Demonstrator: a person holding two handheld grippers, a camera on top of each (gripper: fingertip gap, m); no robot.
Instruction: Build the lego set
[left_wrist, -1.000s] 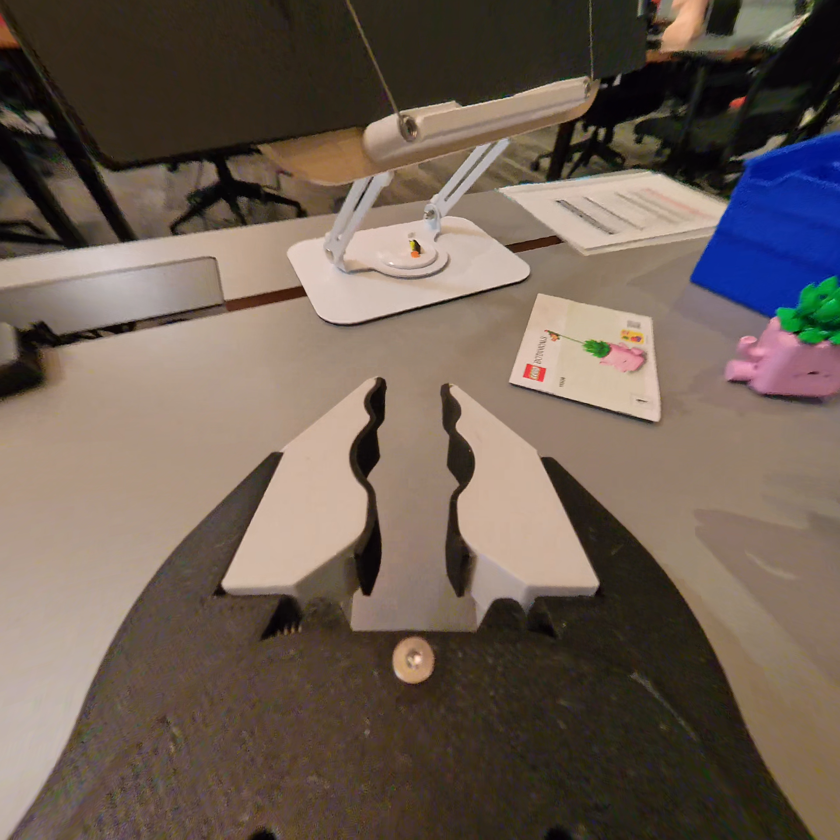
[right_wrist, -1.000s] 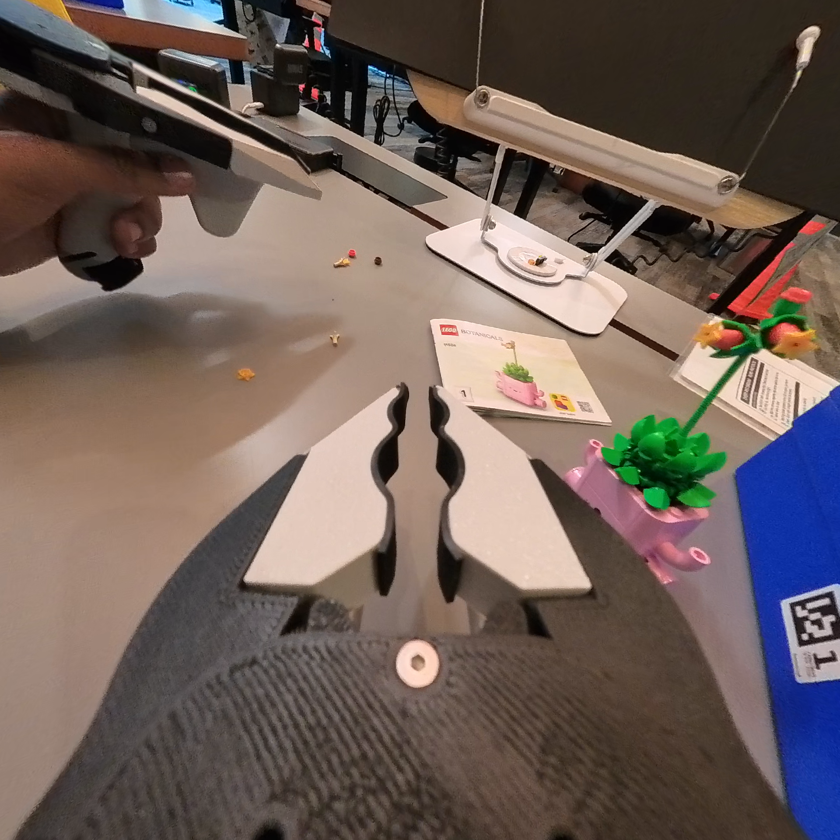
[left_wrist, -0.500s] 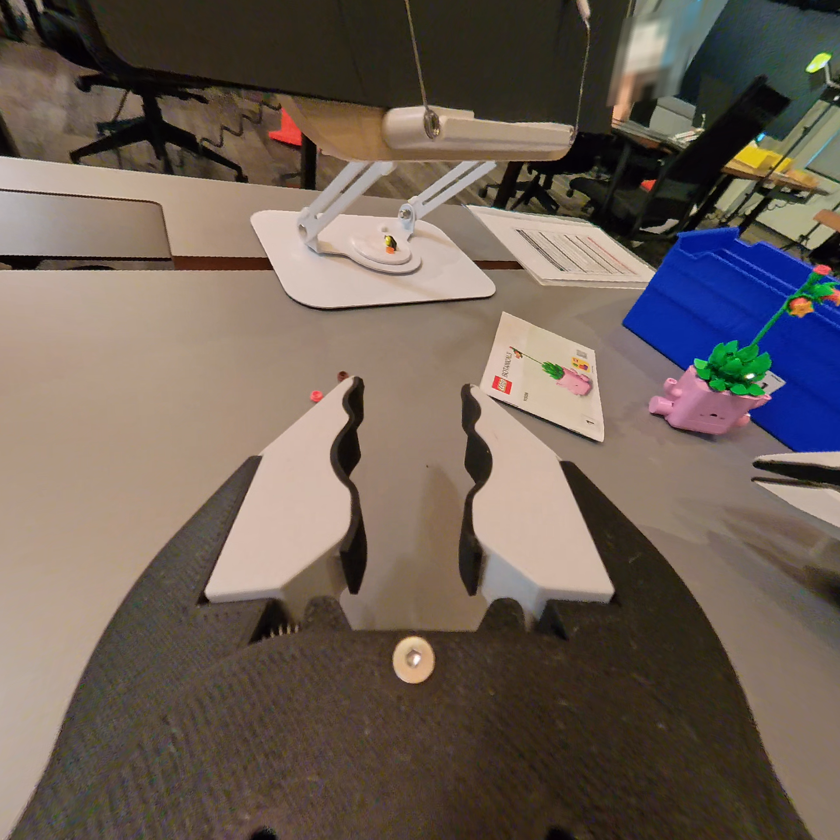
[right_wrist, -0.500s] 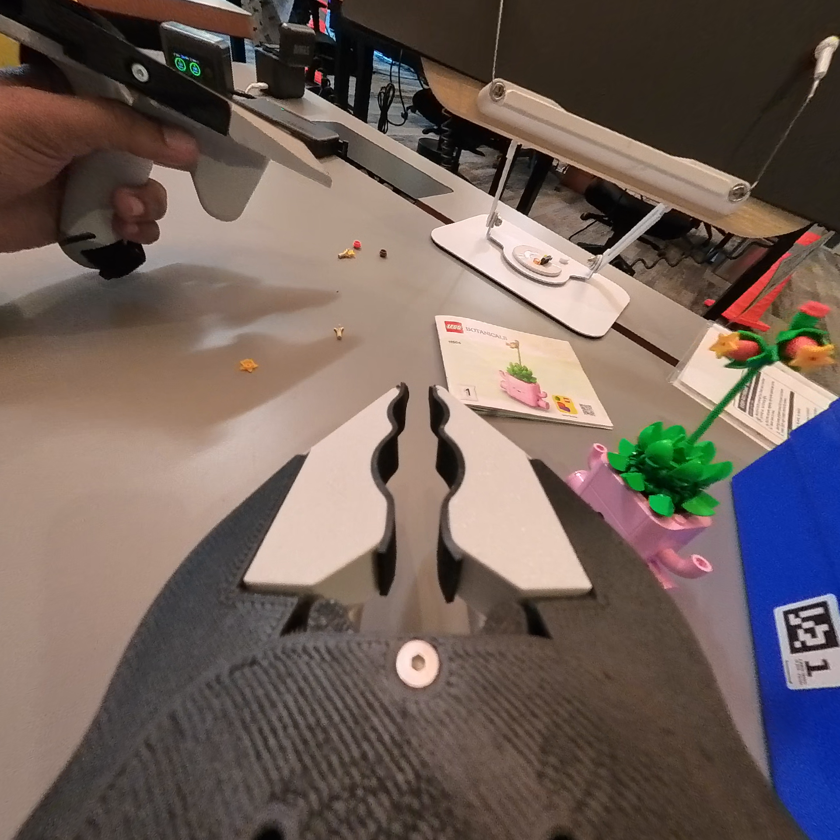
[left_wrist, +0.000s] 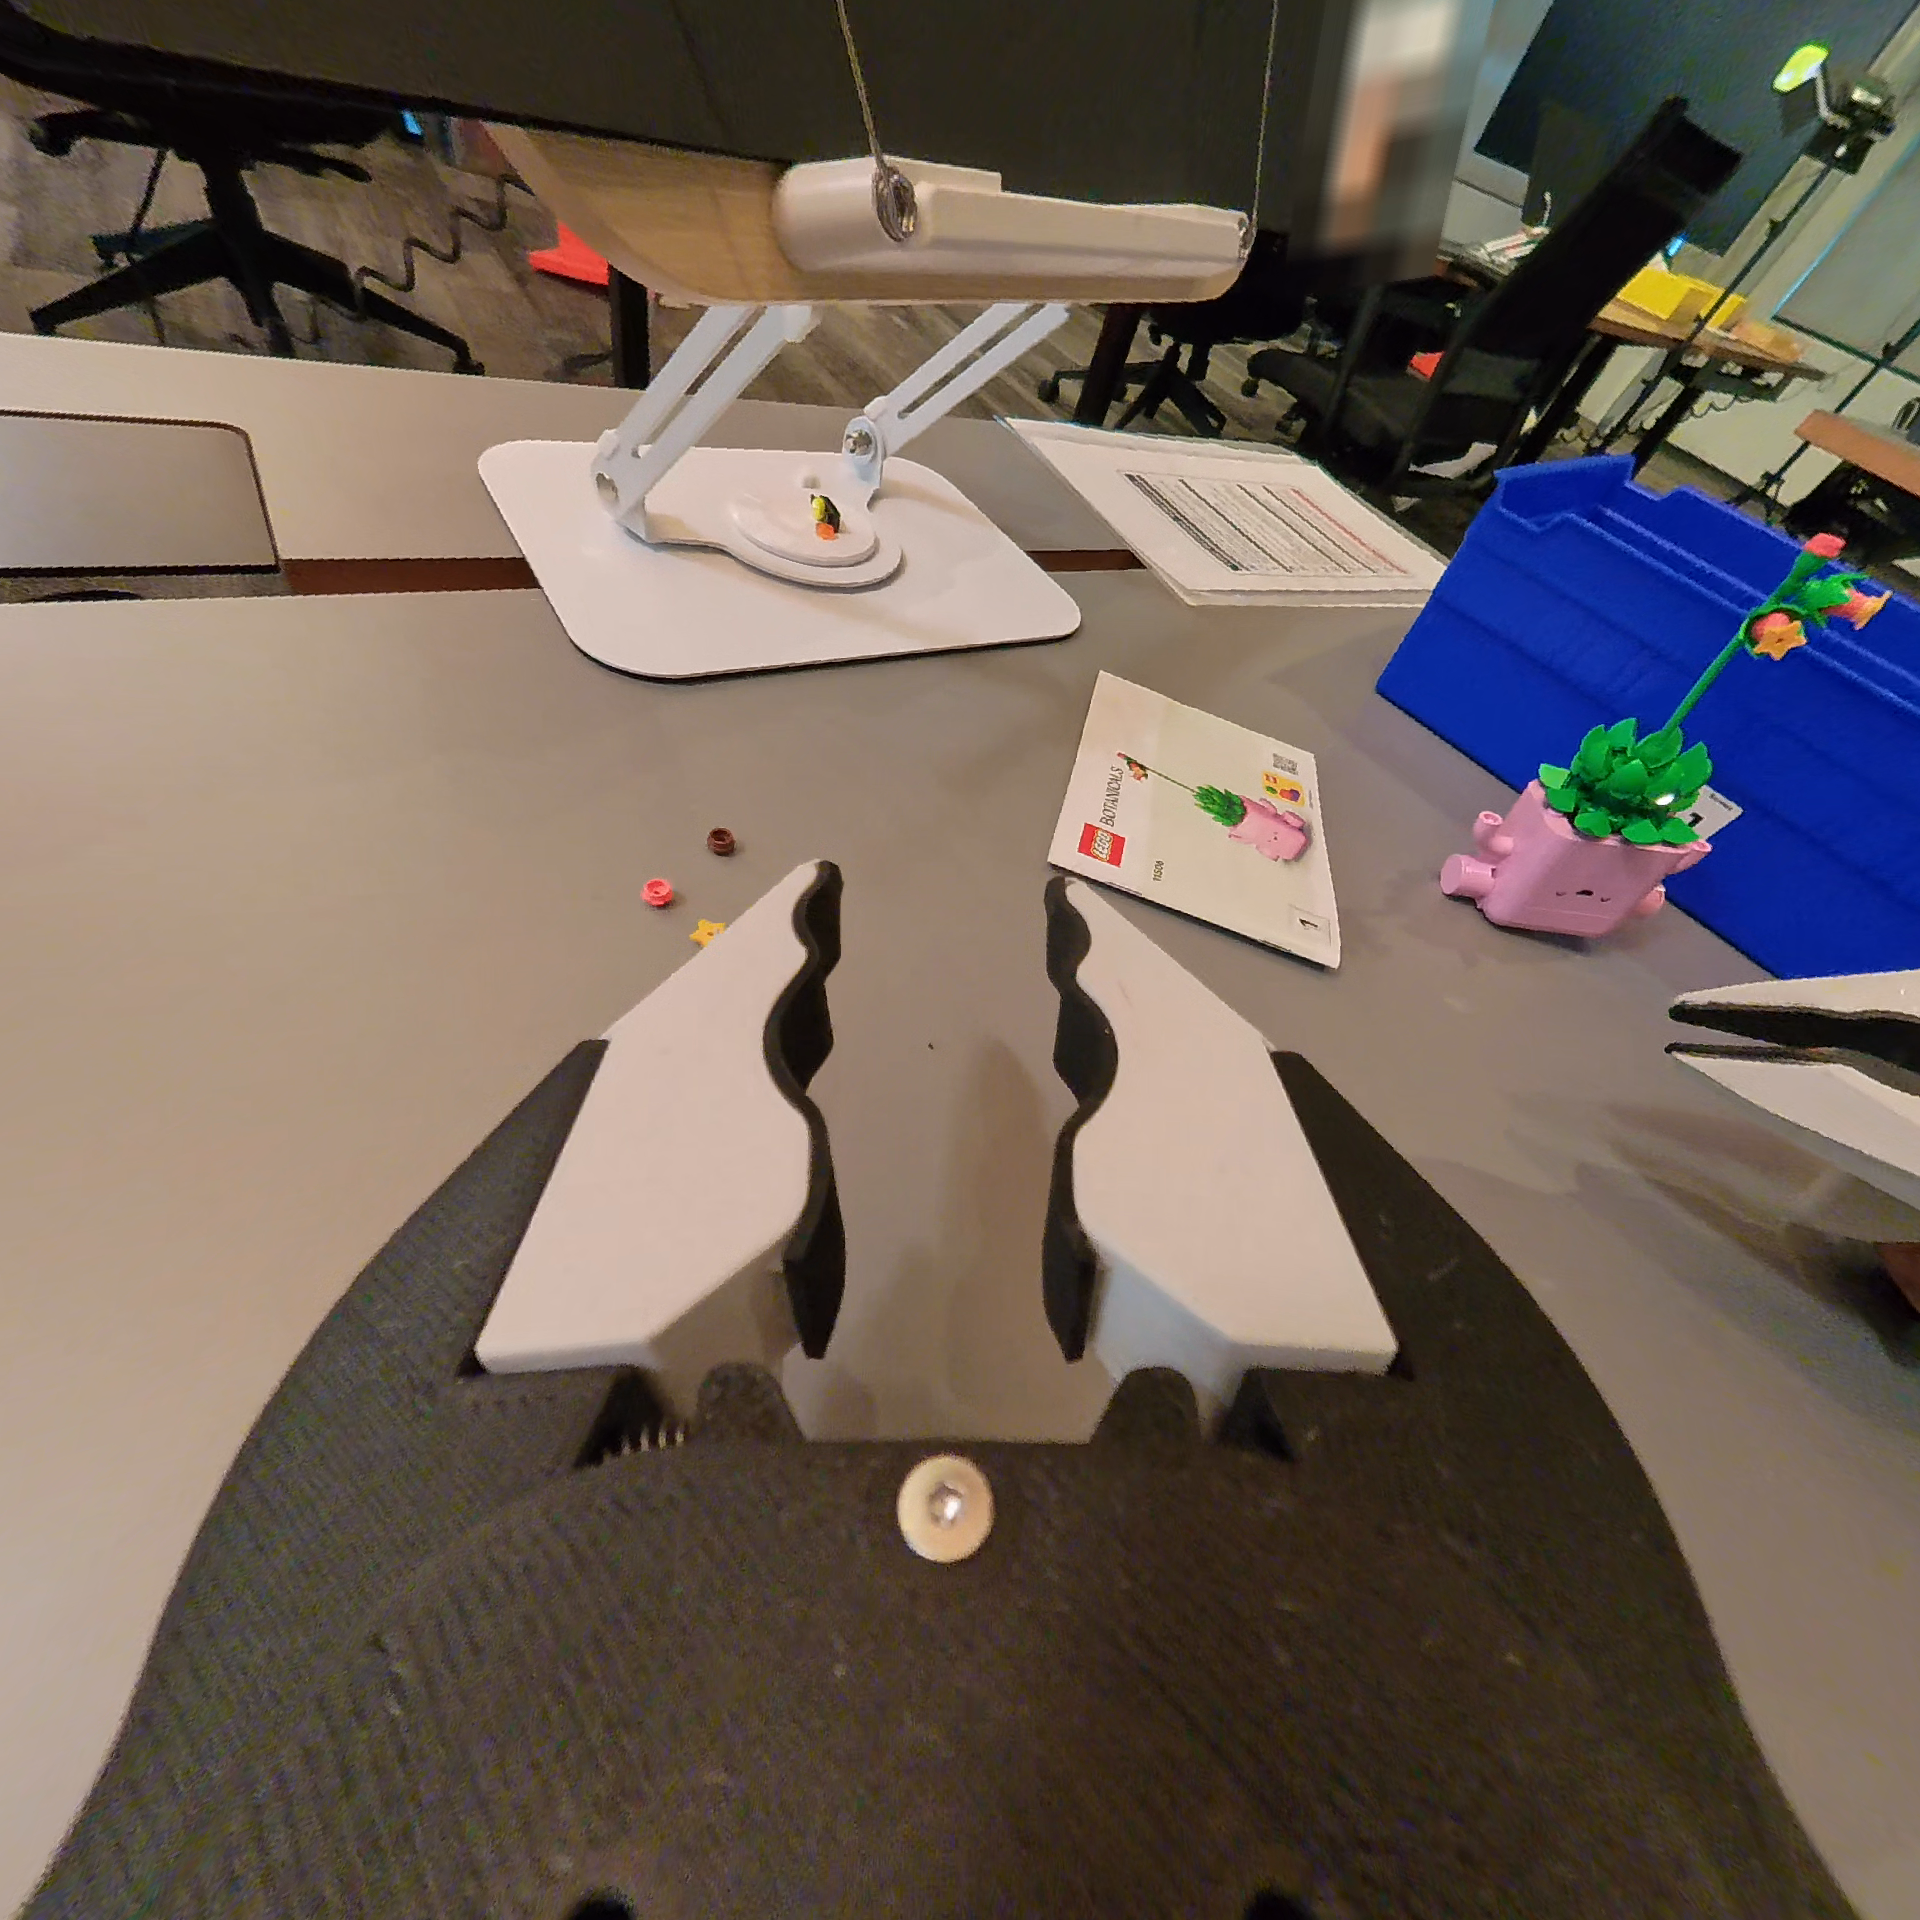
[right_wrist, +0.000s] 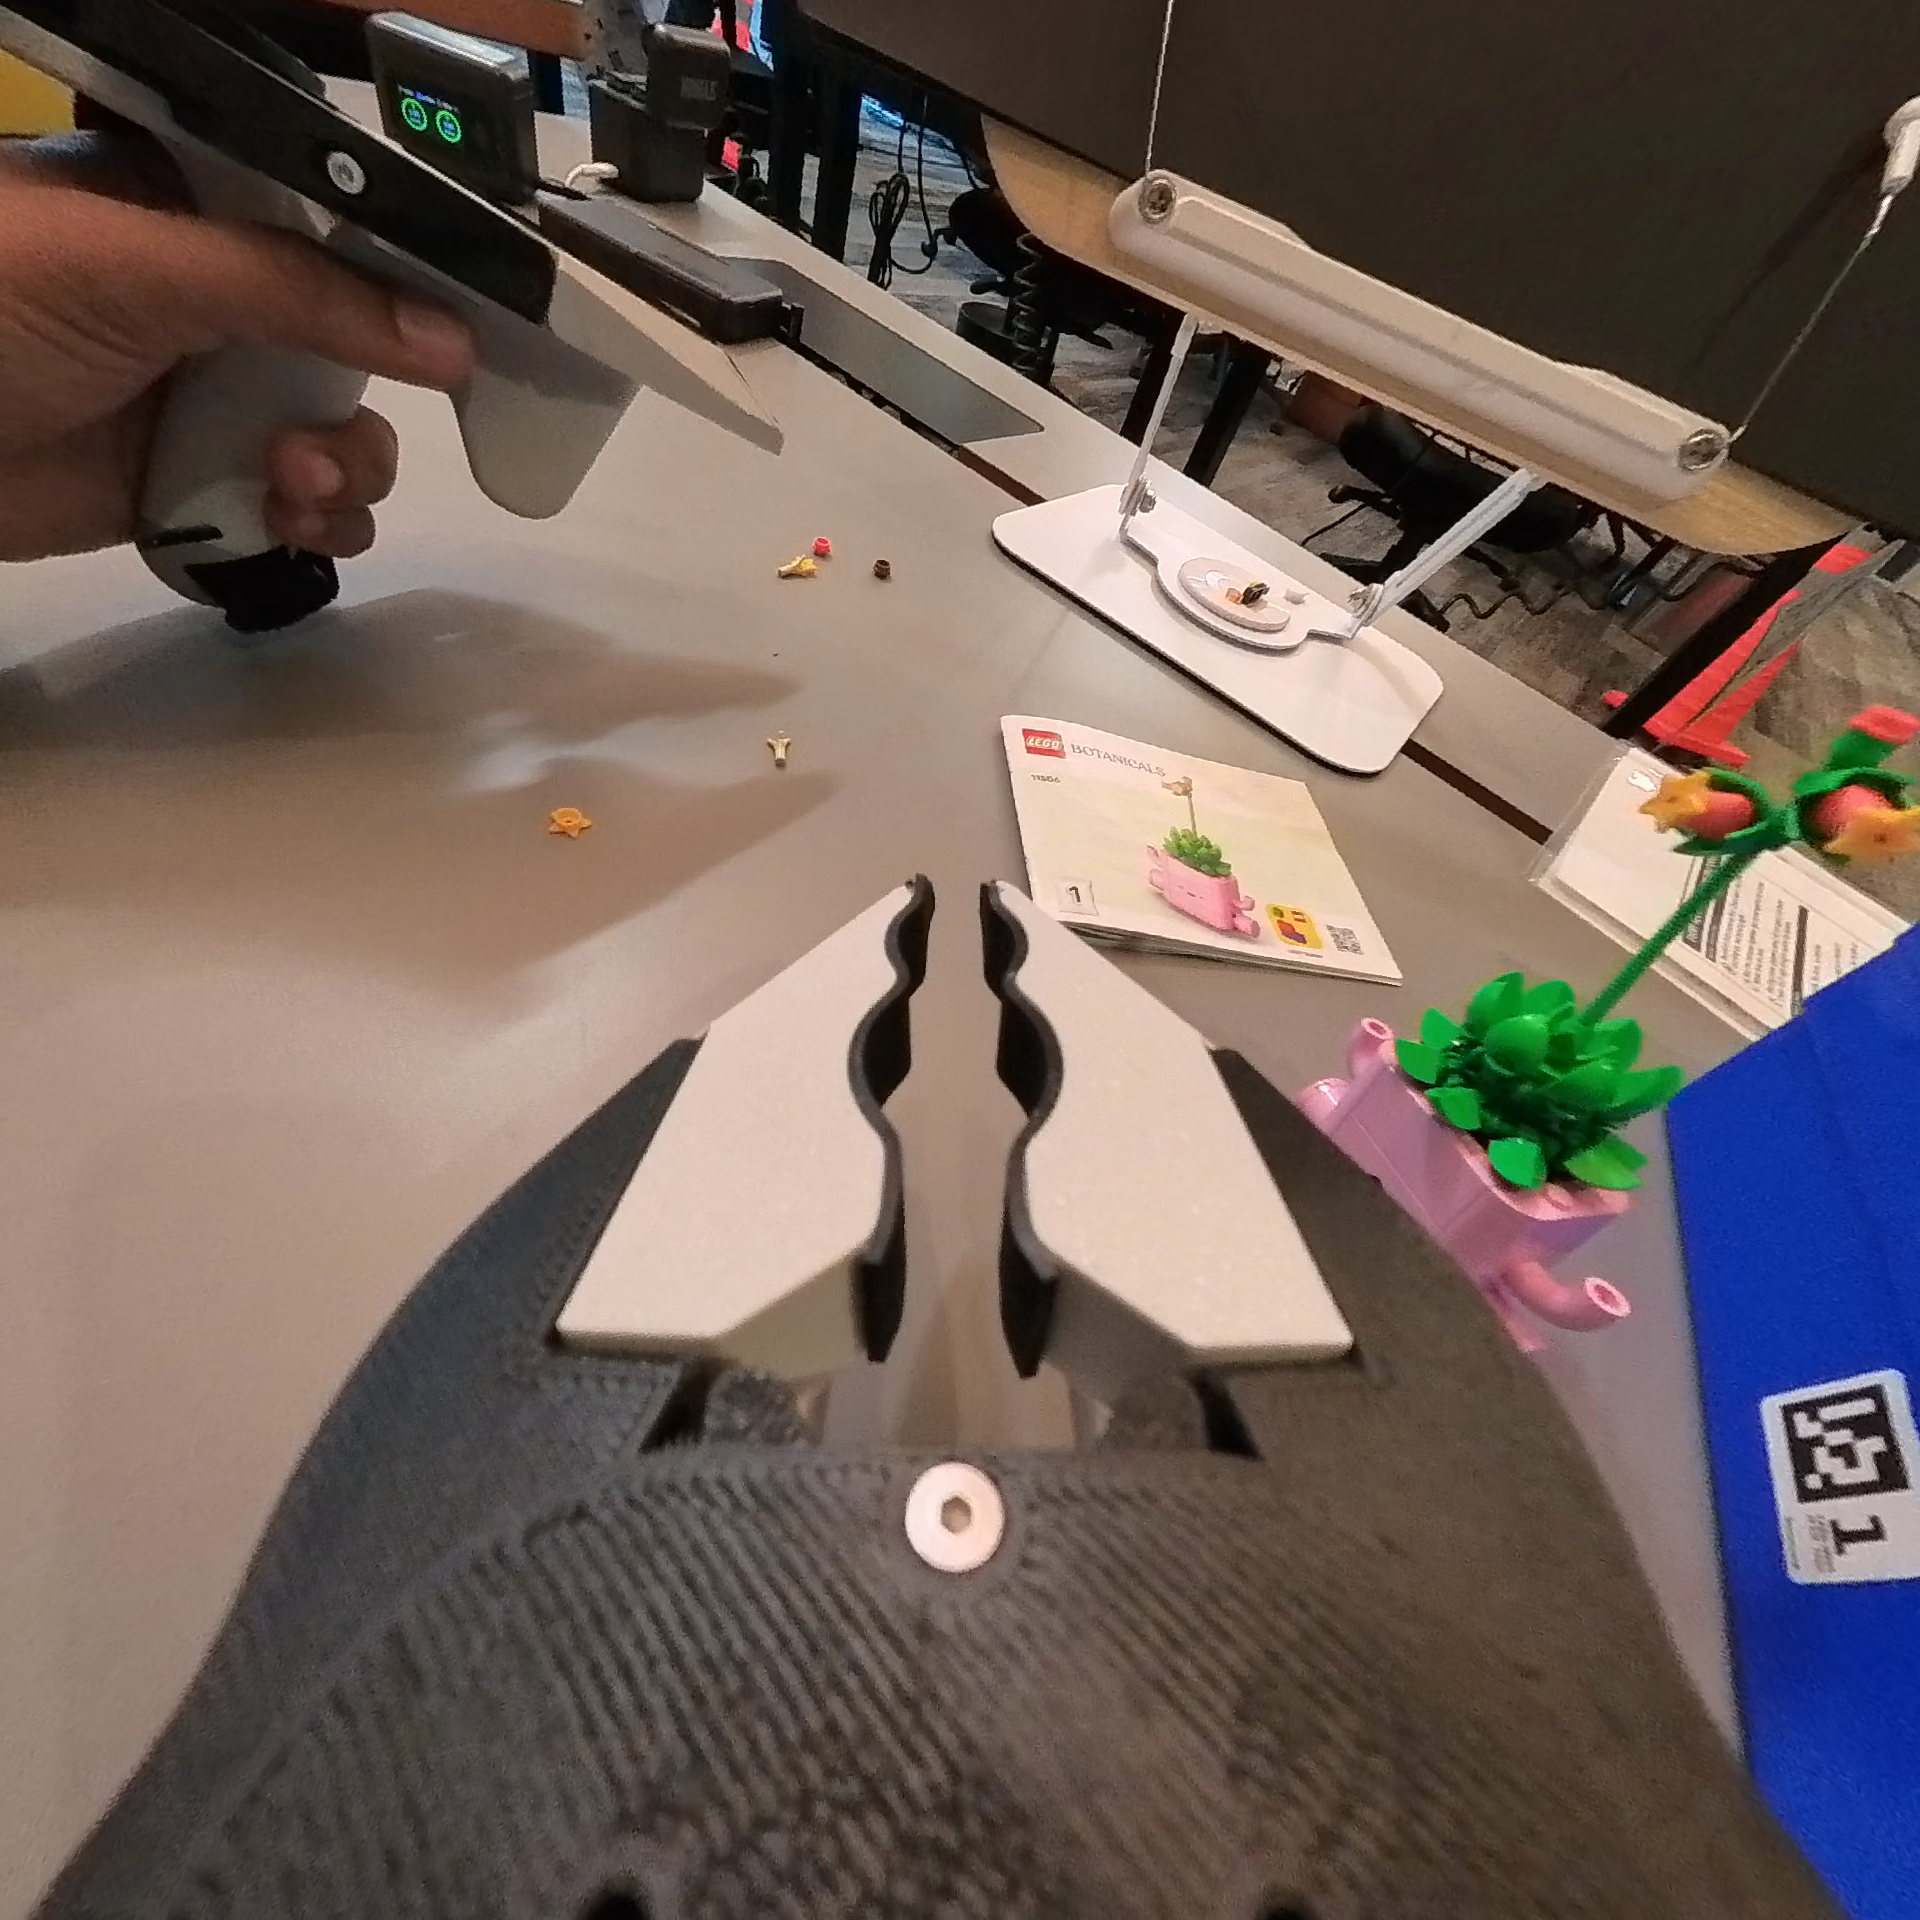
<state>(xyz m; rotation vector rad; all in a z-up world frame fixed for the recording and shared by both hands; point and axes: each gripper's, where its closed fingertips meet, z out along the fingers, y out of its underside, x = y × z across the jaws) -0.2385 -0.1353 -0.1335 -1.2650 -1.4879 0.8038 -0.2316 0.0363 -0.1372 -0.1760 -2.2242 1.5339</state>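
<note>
On table (left_wrist: 312, 831) | loose pieces (right_wrist: 569, 823): 5 | left hand-held gripper (left_wrist: 940, 894) wide, empty | right hand-held gripper (right_wrist: 954, 891) narrowly parted, empty

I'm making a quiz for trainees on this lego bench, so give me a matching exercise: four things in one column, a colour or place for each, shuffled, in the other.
Things:
1. flower pot model
2. instruction booklet
3. storage bin
4. round stud

Descriptions:
A. blue, at the table's right edge
B. dark brown, loose on the table
C. pink, topped with green leaves
D. lying flat between the white stand and the pot

Pairs: 1-C, 2-D, 3-A, 4-B
</note>
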